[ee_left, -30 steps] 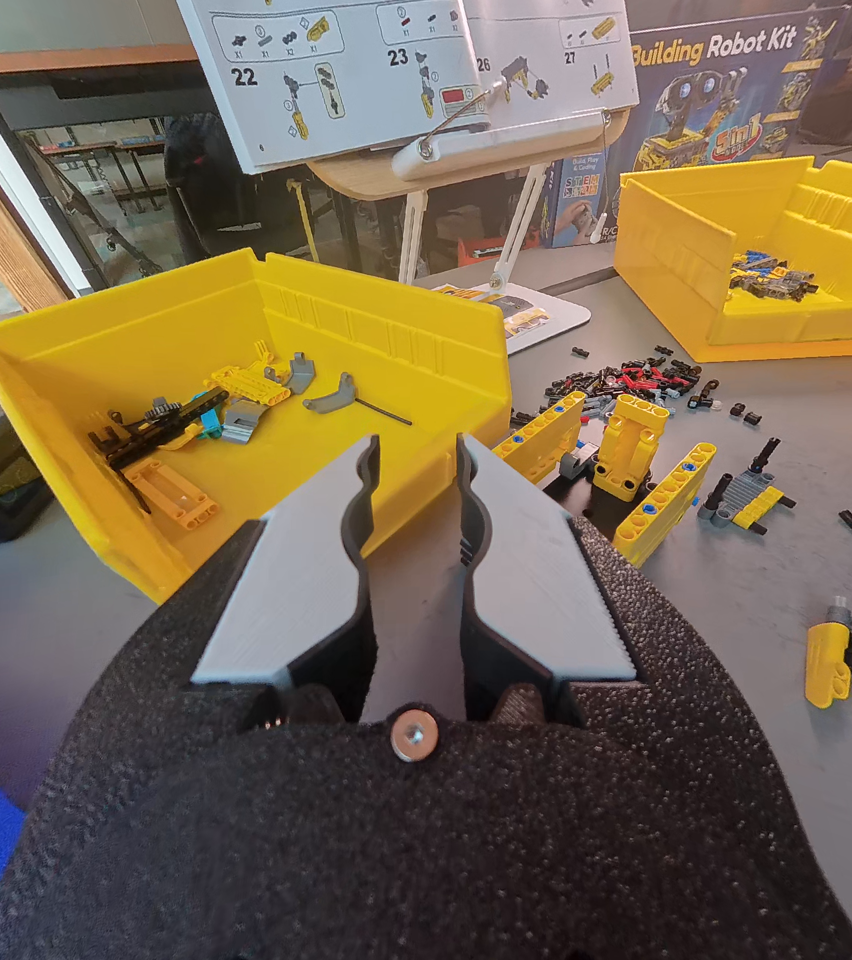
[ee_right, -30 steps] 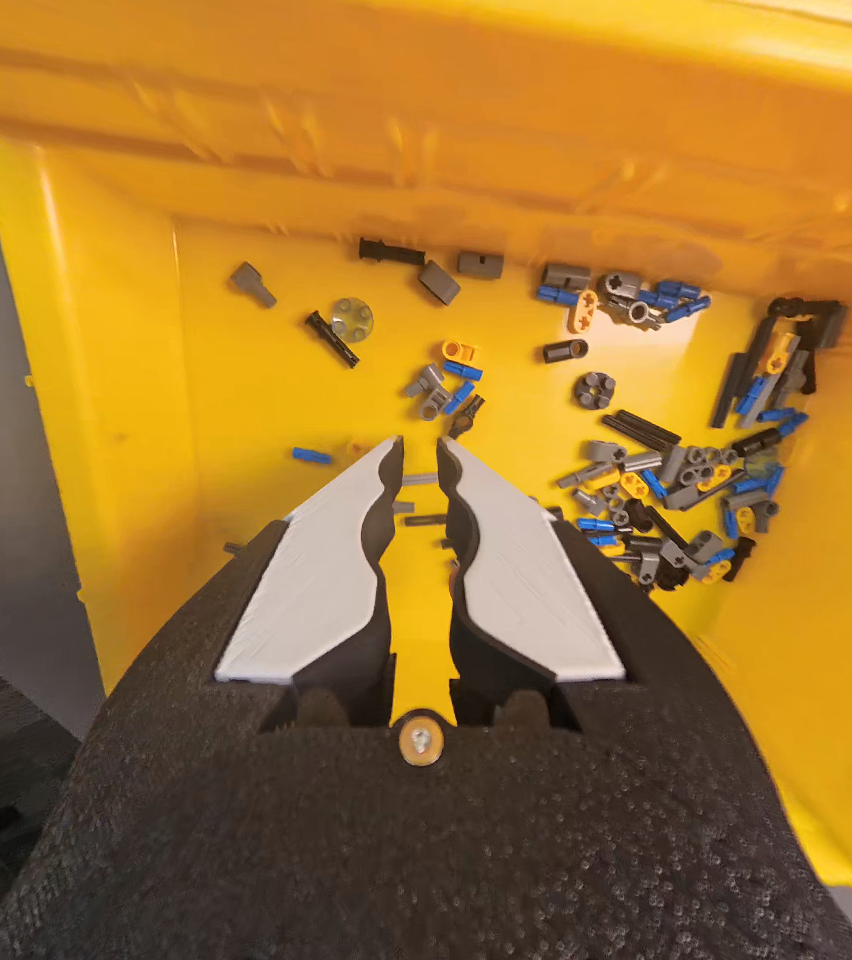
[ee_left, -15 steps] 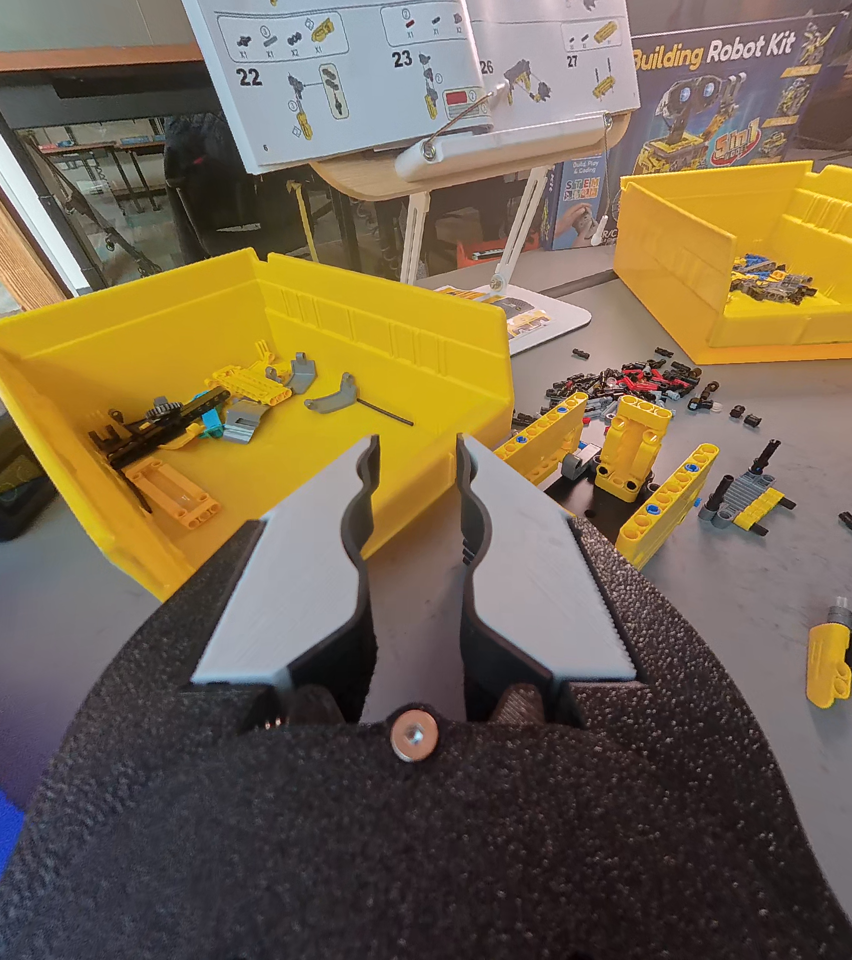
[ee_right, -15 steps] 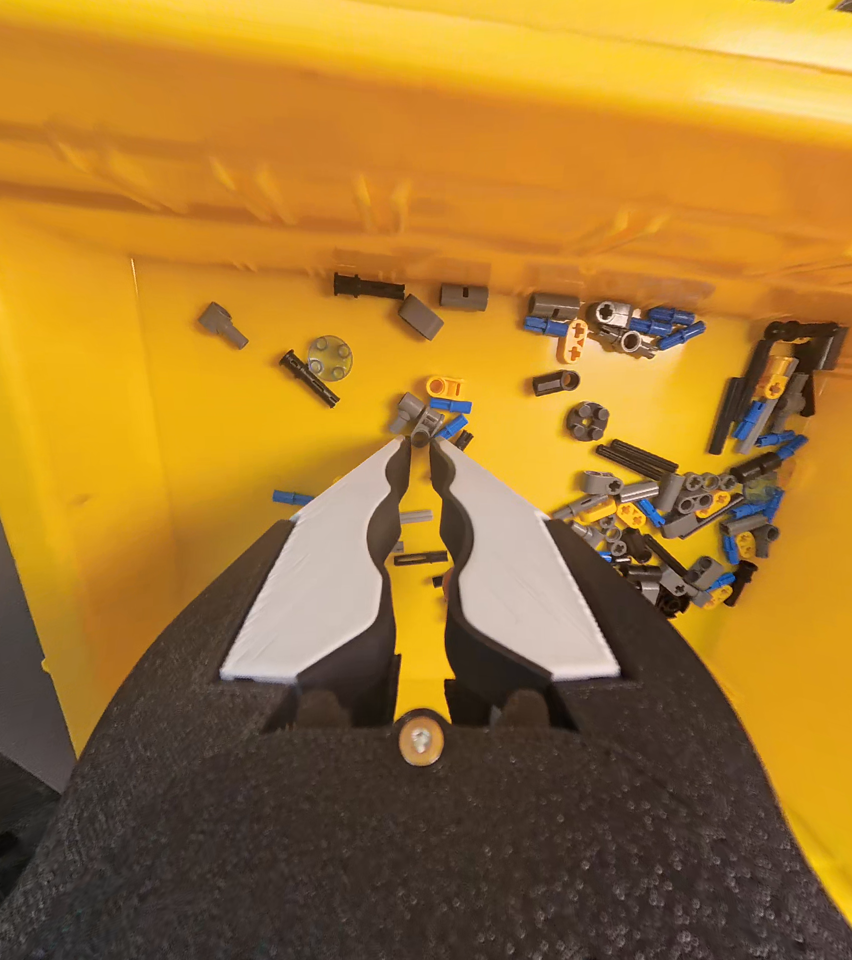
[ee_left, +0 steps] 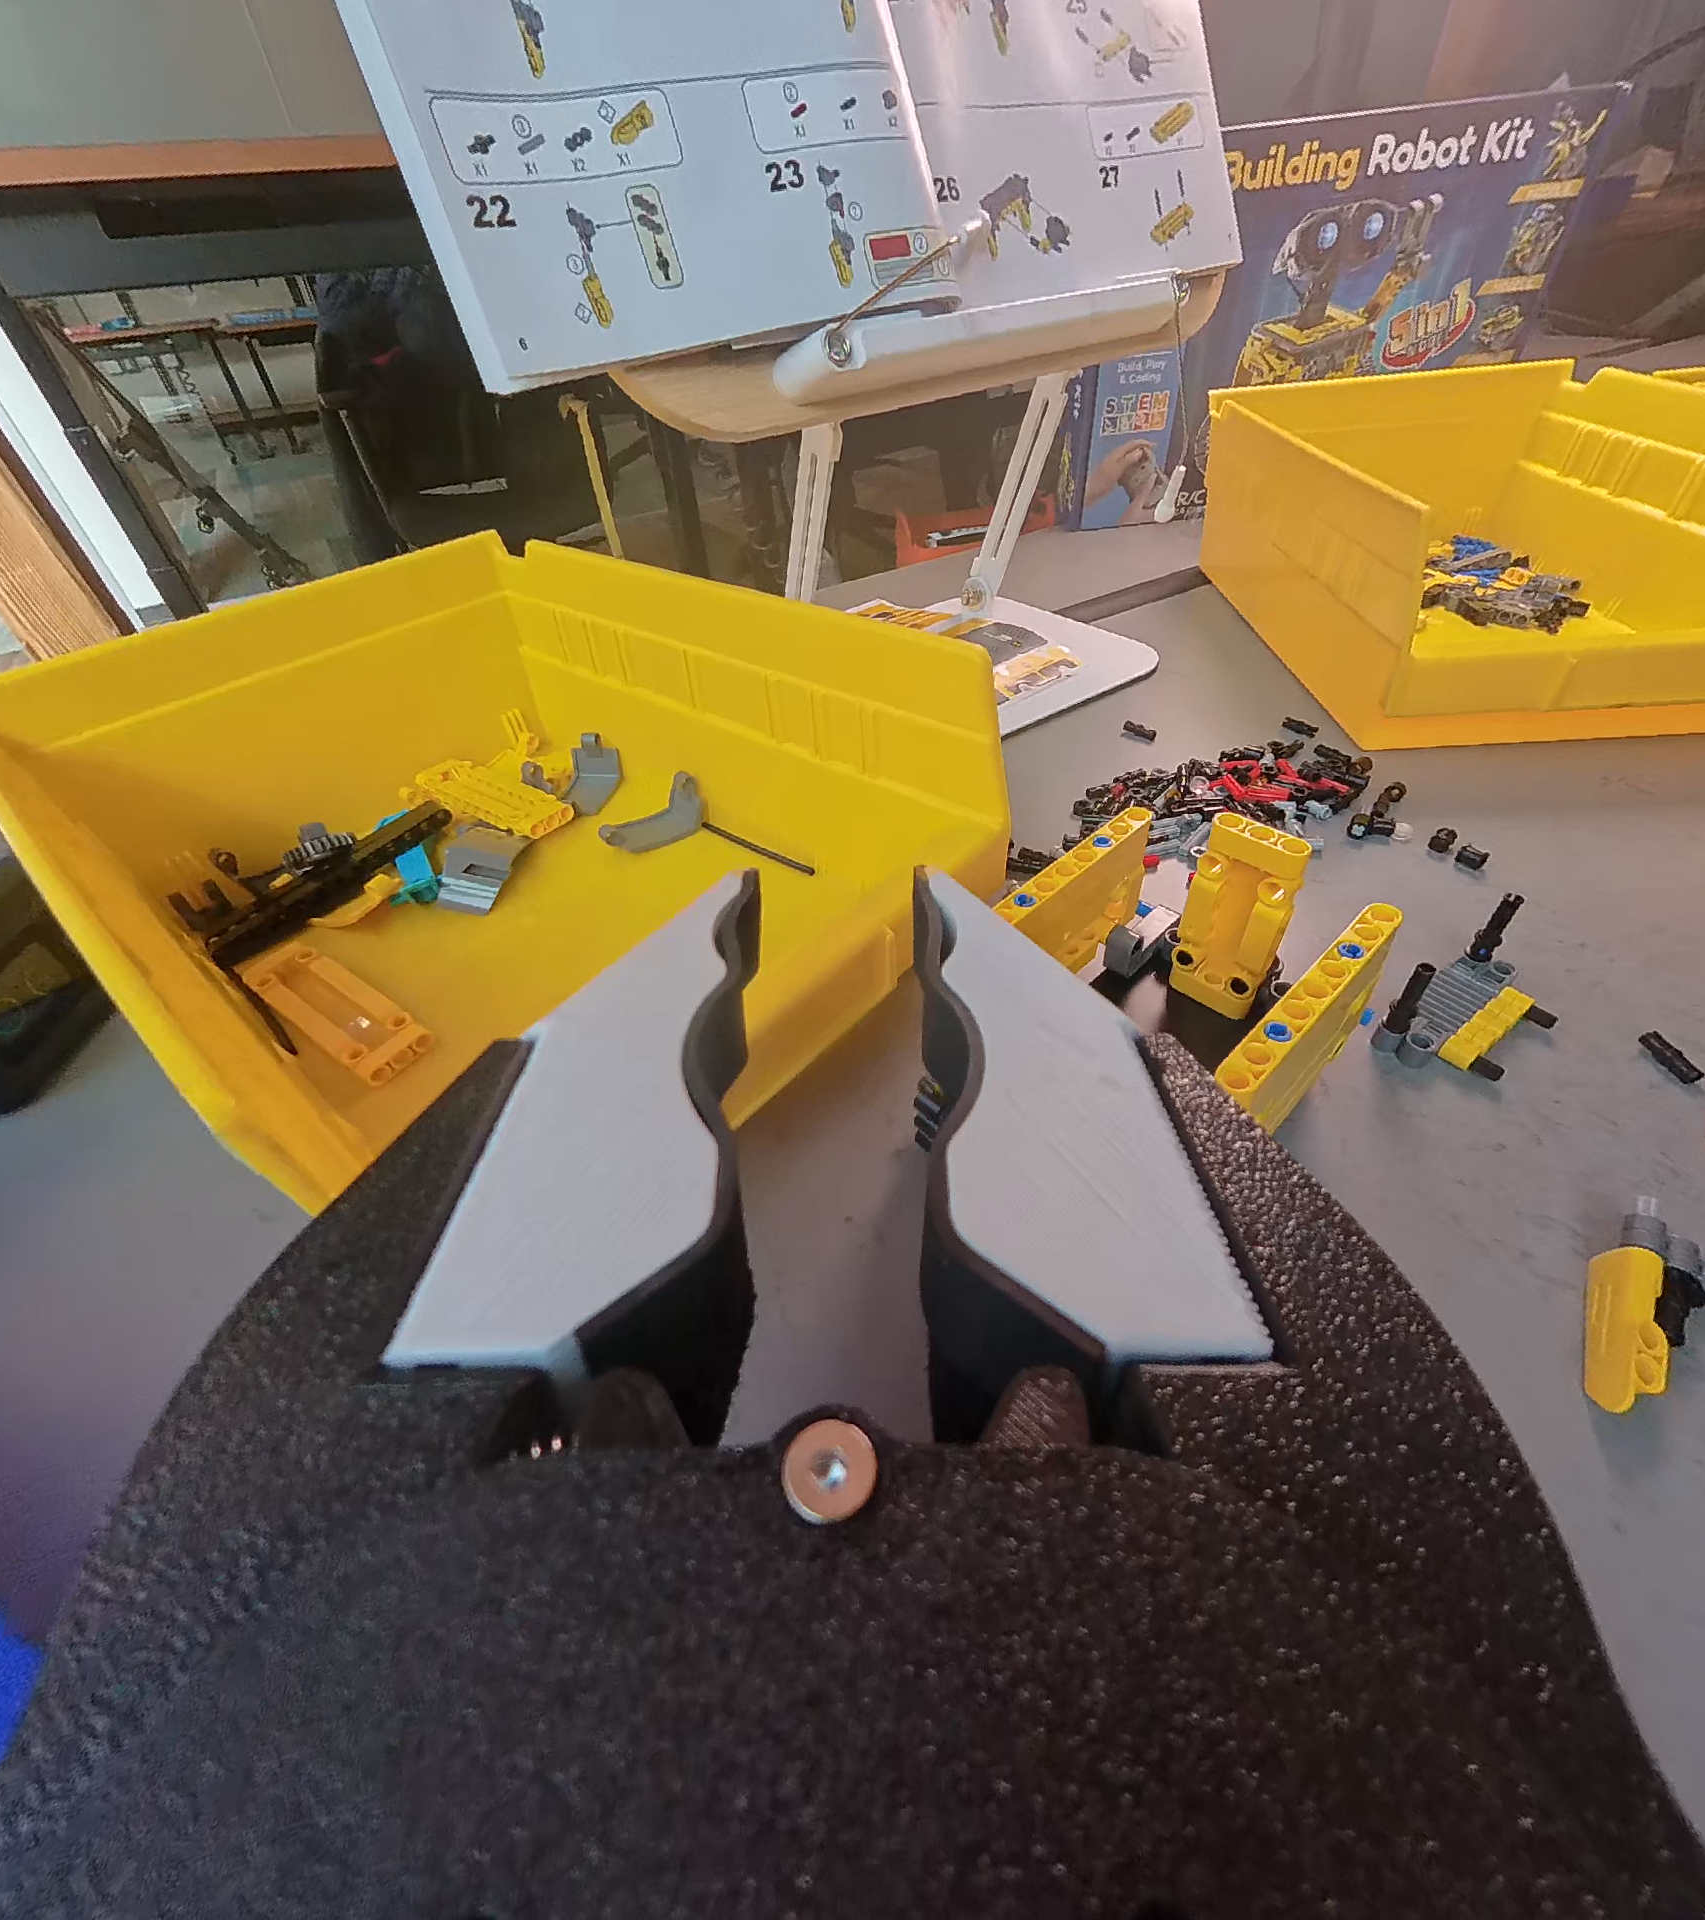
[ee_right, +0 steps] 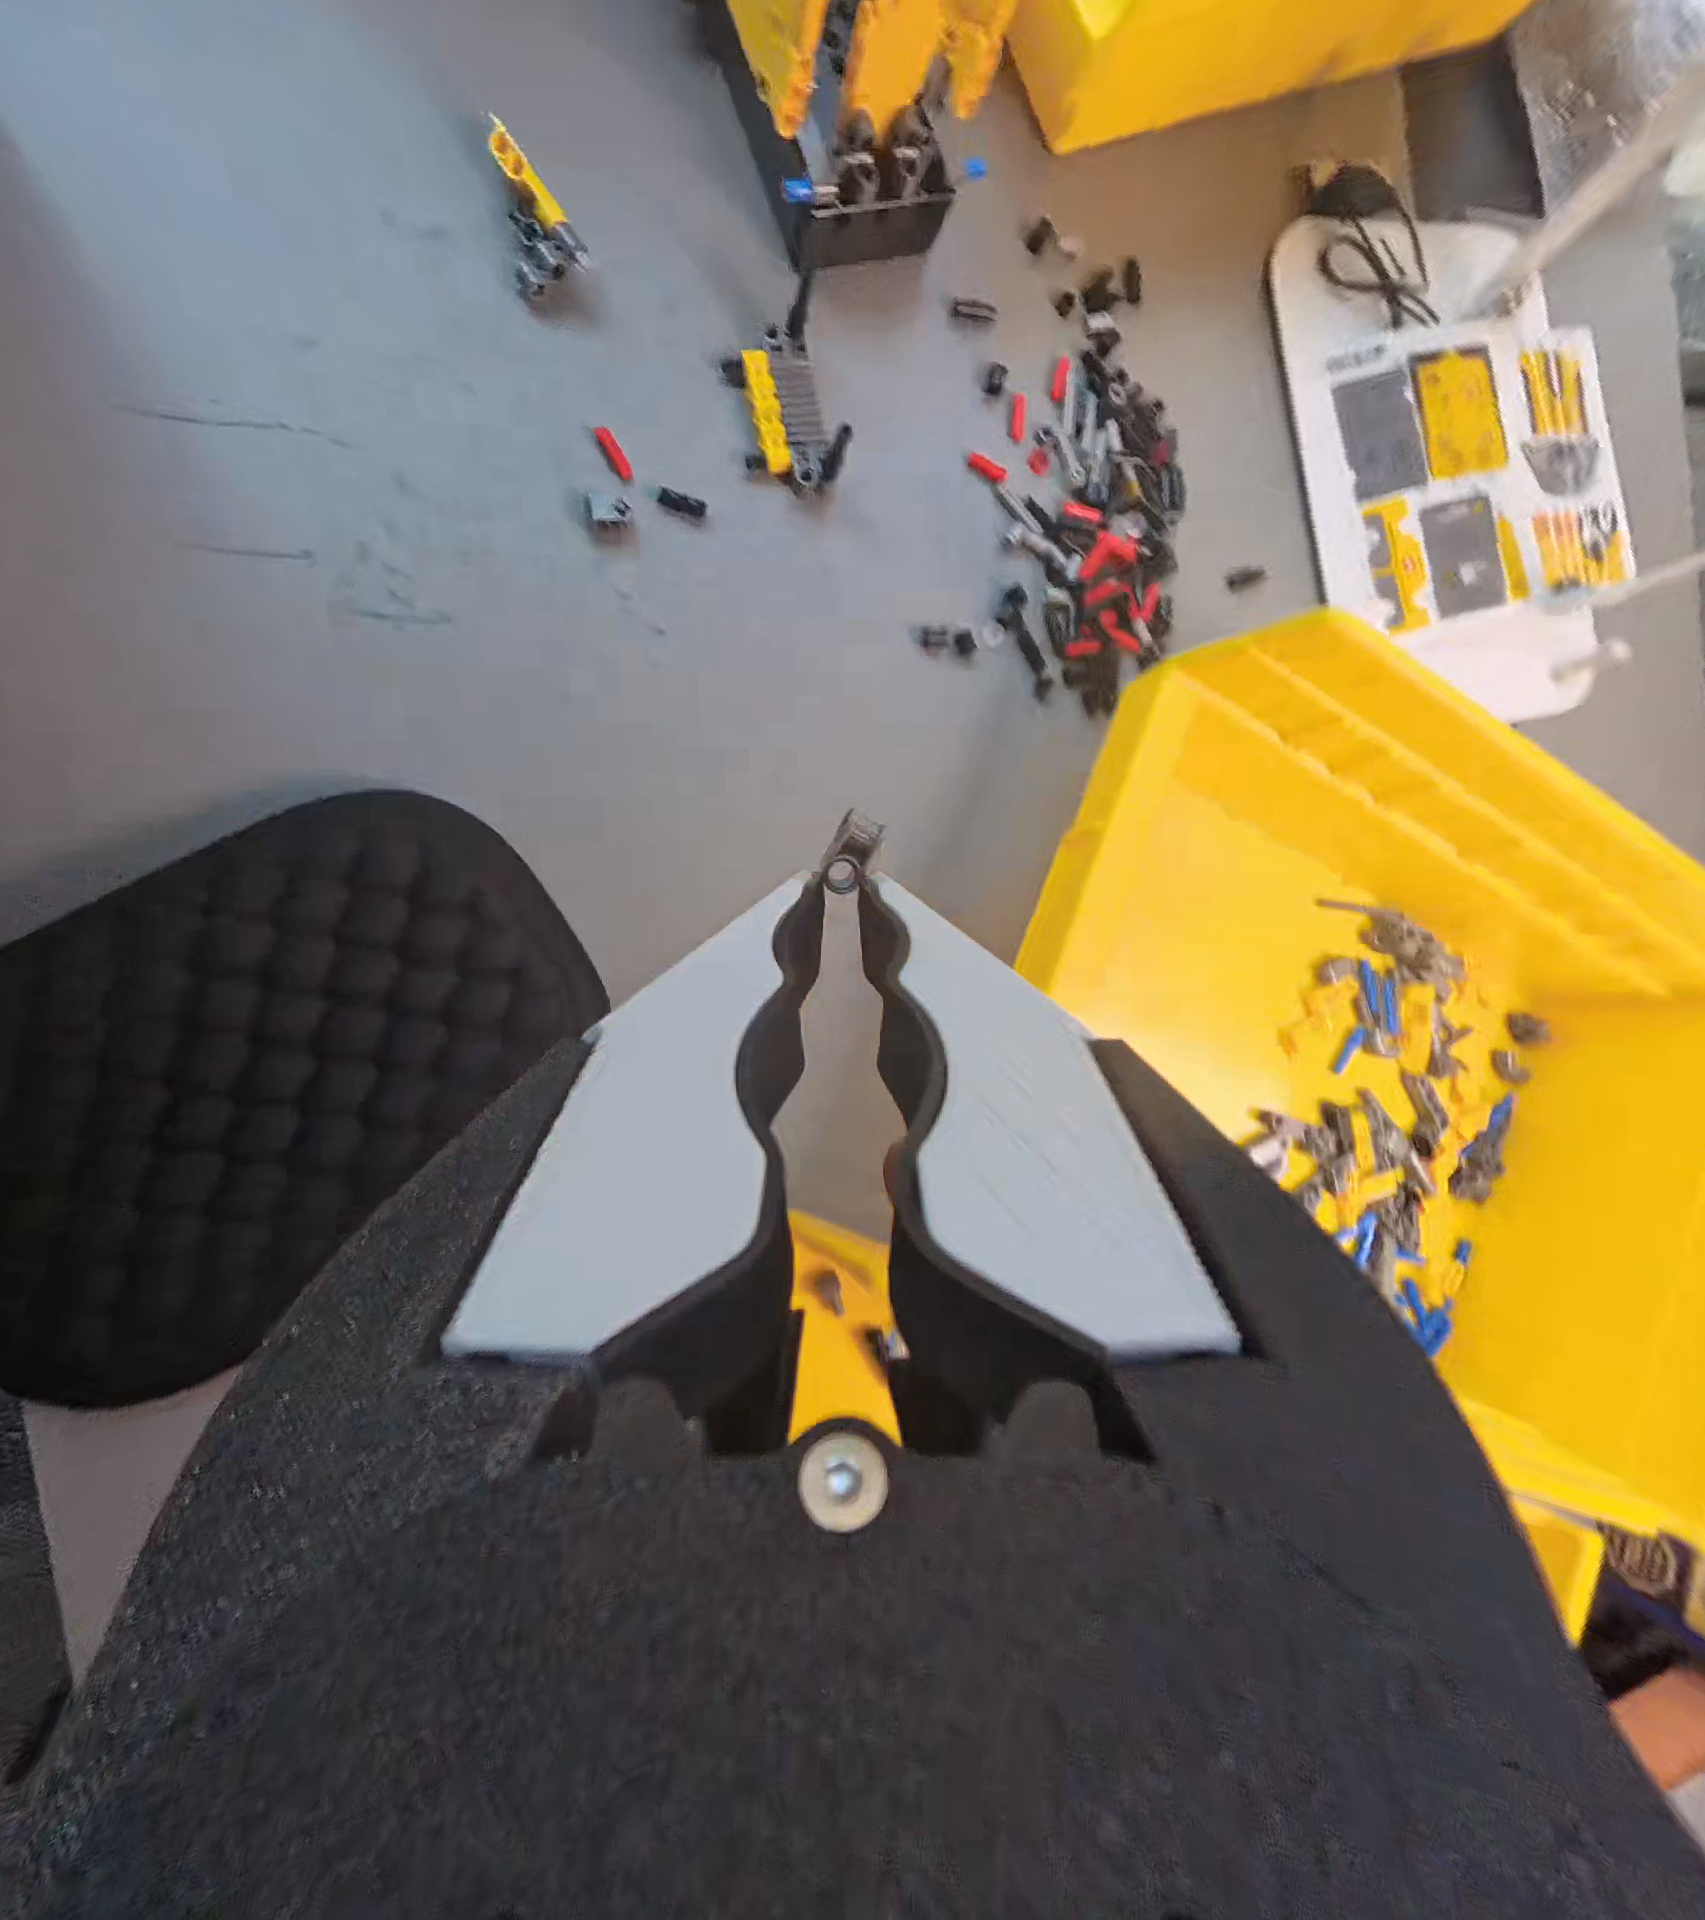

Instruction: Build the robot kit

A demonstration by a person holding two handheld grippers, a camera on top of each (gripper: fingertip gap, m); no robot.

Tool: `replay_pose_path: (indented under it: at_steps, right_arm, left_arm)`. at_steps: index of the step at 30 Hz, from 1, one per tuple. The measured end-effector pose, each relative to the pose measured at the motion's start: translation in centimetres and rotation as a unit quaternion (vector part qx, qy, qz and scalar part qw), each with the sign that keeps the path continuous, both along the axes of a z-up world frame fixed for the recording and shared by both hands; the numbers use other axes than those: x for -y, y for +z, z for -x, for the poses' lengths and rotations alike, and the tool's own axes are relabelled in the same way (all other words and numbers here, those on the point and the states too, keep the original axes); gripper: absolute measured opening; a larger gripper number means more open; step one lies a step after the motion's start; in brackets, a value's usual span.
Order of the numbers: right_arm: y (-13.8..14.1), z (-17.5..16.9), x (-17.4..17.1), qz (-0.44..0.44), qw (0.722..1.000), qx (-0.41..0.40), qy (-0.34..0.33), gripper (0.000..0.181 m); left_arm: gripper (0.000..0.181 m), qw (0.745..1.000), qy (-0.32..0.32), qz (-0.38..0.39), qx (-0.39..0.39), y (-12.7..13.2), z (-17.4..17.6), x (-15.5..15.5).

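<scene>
The right tongs (ee_right: 849, 883) pinch a small dark ringed connector (ee_right: 844, 869) above the smooth grey desk (ee_right: 308, 520). The left tongs (ee_left: 832, 914) gape empty beside a glossy yellow plastic bin (ee_left: 786, 665).

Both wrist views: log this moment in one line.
left gripper: open, above table | right gripper: shut on small grey connector, beside yellow bin

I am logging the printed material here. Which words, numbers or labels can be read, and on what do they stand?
I do not copy writing; these things carry it:
Open instruction booklet on the stand: step numbers, readable.
Dark blue kit box: large title, readable.
Small box behind the stand: small print.
Sticker sheet on the white base: too blurred.
</scene>
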State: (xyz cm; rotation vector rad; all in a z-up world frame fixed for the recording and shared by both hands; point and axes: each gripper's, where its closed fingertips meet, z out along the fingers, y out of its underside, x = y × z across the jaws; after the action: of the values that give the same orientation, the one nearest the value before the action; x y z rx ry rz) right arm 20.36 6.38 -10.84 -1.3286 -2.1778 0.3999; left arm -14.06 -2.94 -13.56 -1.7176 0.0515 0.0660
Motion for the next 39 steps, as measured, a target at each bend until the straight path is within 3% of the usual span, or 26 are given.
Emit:
replay_pose_path:
  at_steps: [3, 8, 14, 30, 36, 39]
  right_arm:
    - [-3.0, 3.7, 4.3, 0.03, 0.998, 0.013, 0.054, 0.006]
    - [-8.8, 8.0, 7.8, 0.061, 0.994, 0.037, 0.084, 0.006]
    - [-11.5, 10.5, 10.4, 0.083, 0.991, 0.041, 0.092, 0.006]
    - [-13.3, 12.6, 11.4, 0.062, 0.991, 0.071, 0.096, 0.007]
    - [-13.0, 12.9, 10.9, 0.075, 0.992, 0.037, 0.091, 0.014]
    - [-11.3, 13.5, 10.5, 0.1, 0.991, -0.025, 0.086, 0.015]
  left_arm:
    - [0.028, 1.0, -0.004, -0.01, 0.002, 0.6, -0.1, 0.3]
    - [0.028, 1.0, -0.011, -0.024, 0.006, 1.3, -0.3, 0.7]
    - [0.028, 0.999, -0.027, -0.032, 0.014, 1.8, -0.9, 0.9]
    - [0.028, 0.996, -0.066, -0.048, 0.042, 2.9, -2.5, 1.6]
    - [0.029, 0.996, -0.077, -0.031, 0.041, 2.1, -3.2, 1.3]
    - [0.029, 0.996, -0.074, -0.026, 0.032, 1.8, -3.2, 1.2]
